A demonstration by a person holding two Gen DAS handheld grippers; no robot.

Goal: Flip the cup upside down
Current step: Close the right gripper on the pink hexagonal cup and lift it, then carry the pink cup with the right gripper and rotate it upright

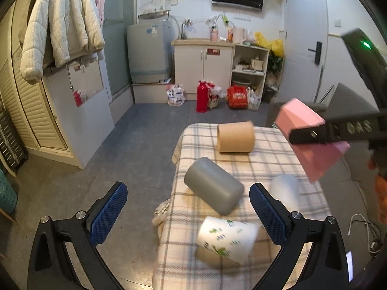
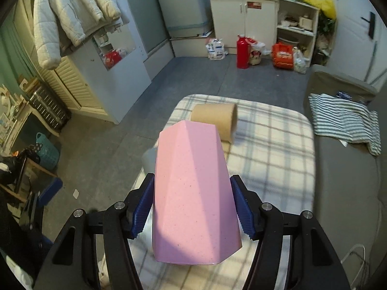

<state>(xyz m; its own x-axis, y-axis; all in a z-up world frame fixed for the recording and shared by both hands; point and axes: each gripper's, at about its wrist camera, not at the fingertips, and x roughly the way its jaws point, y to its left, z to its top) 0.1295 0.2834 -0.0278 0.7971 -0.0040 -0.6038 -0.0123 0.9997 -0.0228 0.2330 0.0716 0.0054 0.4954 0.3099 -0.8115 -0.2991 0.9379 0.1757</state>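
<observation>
Between right hand-held gripper (image 2: 192,207) pads: pink cup (image 2: 193,193).

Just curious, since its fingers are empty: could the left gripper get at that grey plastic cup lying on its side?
Probably yes: the left gripper is open, and the grey plastic cup lies uncovered just ahead on the plaid cloth.

On the table (image 1: 266,145), three cups lie: far one (image 1: 235,137), middle one (image 1: 214,184), nearest one (image 1: 226,238).

Plaid-covered table (image 1: 266,145); four toppled cups (image 1: 213,185)
</observation>
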